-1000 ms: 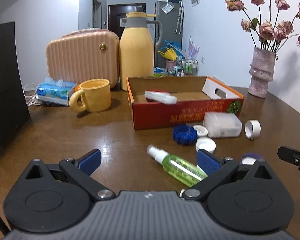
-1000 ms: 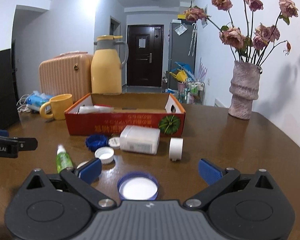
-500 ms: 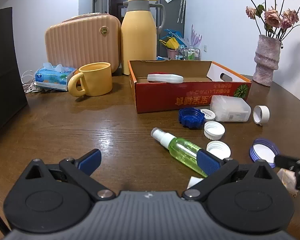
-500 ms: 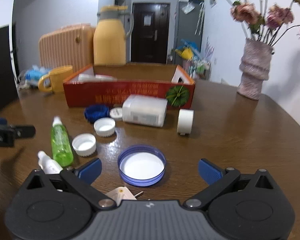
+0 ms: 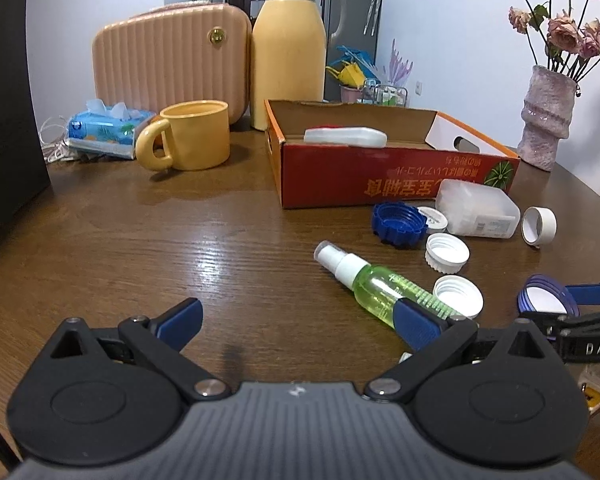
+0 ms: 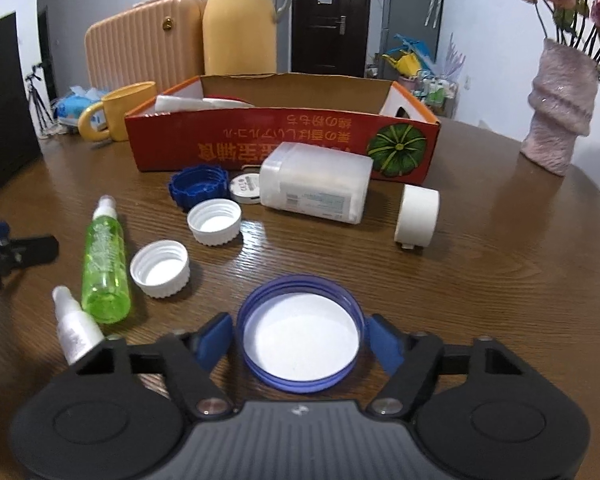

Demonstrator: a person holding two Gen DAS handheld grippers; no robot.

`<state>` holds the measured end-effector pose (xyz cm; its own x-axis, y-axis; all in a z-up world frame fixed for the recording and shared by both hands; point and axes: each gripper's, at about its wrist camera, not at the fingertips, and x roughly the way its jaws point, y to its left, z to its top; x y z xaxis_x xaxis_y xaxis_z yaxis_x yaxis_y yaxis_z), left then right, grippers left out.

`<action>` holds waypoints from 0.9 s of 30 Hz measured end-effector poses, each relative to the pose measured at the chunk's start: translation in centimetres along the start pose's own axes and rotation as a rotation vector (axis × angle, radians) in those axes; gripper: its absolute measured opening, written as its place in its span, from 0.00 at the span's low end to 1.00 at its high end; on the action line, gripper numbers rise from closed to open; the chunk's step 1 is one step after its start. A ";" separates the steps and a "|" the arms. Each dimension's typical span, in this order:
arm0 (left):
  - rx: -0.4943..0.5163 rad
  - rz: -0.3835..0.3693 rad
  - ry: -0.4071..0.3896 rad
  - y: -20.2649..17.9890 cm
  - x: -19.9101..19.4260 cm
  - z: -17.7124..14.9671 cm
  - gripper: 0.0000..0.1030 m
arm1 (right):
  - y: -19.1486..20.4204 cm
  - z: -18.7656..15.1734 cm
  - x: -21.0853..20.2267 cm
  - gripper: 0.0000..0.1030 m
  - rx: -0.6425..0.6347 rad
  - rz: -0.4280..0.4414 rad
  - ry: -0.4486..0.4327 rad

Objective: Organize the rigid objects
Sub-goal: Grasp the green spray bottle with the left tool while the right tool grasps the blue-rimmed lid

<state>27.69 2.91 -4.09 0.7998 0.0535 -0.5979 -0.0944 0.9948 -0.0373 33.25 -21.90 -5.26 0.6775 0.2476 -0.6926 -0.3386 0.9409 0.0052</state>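
A blue-rimmed lid lies open side up on the wooden table, between the fingers of my right gripper. The jaws are closing and both pads meet its rim. My left gripper hovers open over bare wood with nothing between its fingers. Its right fingertip overlaps the green spray bottle lying beyond it. Two white caps, a blue cap, a clear plastic case, a white tape roll and a small white spray bottle lie loose. Behind them is the red cardboard box, holding a white item.
A yellow mug, a yellow thermos, a pink ribbed case and a tissue pack stand at the back left. A vase of dried roses is at the back right. A black panel stands at the left.
Both grippers moved forward and tilted down toward the table. The right gripper's fingers came in around the blue-rimmed lid and narrowed from wide open to its rim.
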 end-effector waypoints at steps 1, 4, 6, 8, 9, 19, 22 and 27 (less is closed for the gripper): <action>-0.002 -0.002 0.007 0.0 0.2 0.0 1.00 | 0.0 0.1 0.1 0.64 -0.007 0.009 0.000; -0.009 -0.005 0.020 0.1 0.4 -0.1 1.00 | -0.2 0.2 0.3 0.64 -0.005 0.020 -0.009; -0.014 -0.003 0.022 0.3 0.4 -0.2 1.00 | -0.3 0.1 0.3 0.64 0.000 0.019 -0.024; -0.021 -0.001 0.023 0.4 0.4 -0.2 1.00 | -0.4 -0.1 0.2 0.63 0.004 0.019 -0.040; -0.025 0.000 0.025 0.4 0.4 -0.2 1.00 | -0.5 -0.2 0.1 0.63 0.010 0.021 -0.045; 0.004 0.022 0.022 -0.5 0.6 -0.1 1.00 | -2.3 -0.6 -1.8 0.63 0.119 0.009 -0.174; 0.031 0.006 0.008 -1.3 0.2 0.1 1.00 | -2.9 -0.8 -2.2 0.63 0.149 -0.001 -0.195; 0.105 -0.015 -0.003 -3.2 0.1 0.7 1.00 | -3.4 -1.0 -2.6 0.63 0.173 -0.003 -0.217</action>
<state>28.52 -0.16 -3.49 0.8026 0.0383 -0.5953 -0.0197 0.9991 0.0377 31.95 -25.96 -4.17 0.8086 0.2709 -0.5223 -0.2325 0.9626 0.1393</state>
